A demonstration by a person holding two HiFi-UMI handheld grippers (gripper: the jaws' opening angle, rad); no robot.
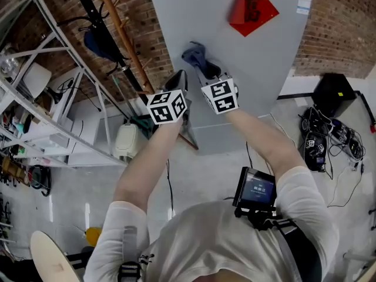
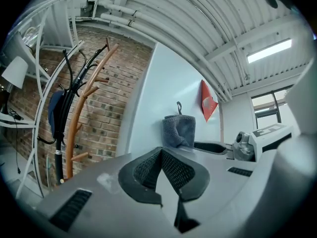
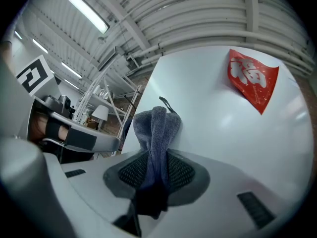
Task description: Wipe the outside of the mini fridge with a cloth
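The fridge [image 1: 247, 87] shows its pale grey front. The right tool [image 3: 157, 170] is clamped on the grey cloth [image 3: 156, 128], which lies against that front, down-left of a red sticker [image 1: 251, 7]. The left tool [image 2: 161, 157], jaws together on nothing, is just beside the right

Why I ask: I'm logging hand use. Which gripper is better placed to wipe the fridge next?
Right. The right gripper is shut on the grey cloth, held up at the fridge front. The left gripper is shut with nothing between its jaws, alongside.
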